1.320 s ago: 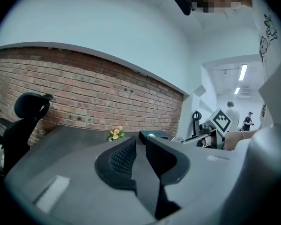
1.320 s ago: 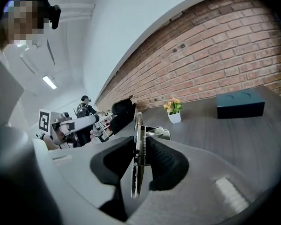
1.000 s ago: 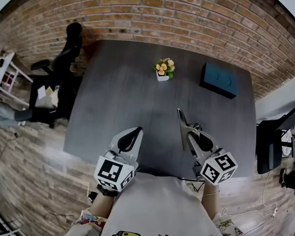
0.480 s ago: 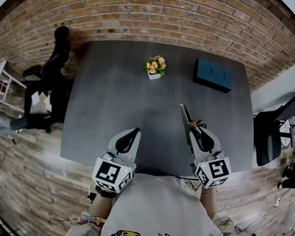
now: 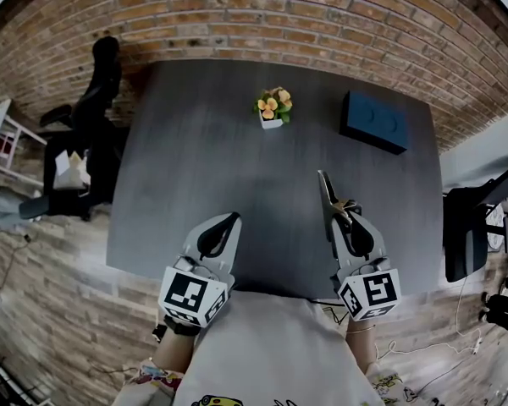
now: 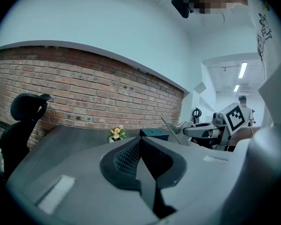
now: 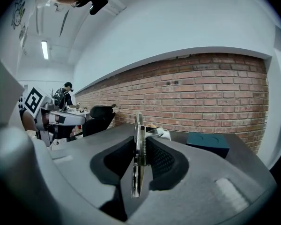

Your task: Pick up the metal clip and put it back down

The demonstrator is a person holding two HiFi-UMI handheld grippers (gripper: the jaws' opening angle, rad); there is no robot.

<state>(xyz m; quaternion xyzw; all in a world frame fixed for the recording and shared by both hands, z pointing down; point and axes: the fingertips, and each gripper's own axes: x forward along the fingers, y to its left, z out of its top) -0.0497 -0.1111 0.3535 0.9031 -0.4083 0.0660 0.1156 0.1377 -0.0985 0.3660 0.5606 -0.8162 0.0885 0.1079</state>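
My right fingers [image 5: 354, 237] [image 7: 162, 161] are clamped on the silver metal clip [image 5: 328, 200] [image 7: 137, 150], one pad pressing each flat face. It is a long, thin, shiny piece held on edge, so from my right gripper view it reads as a narrow bright strip running up between the pads. A small coil spring sits against its right side, and a bent metal arm branches off to the right near the top. From the head view the clip sticks out past my fingertips toward the far side as a slim pointed blade, with a small brass-coloured part where it meets the pads. It hangs over the near right part of the dark grey desk [image 5: 203, 167], and in my left gripper view it tilts upward, seemingly clear of the surface.

My left fingers [image 5: 227, 228] [image 6: 126, 156] are closed together with nothing between them, over the near left part of the desk.

Far across the desk stand a small white pot of orange and yellow flowers [image 5: 273, 108] and, to its right, a dark blue box [image 5: 375, 123].
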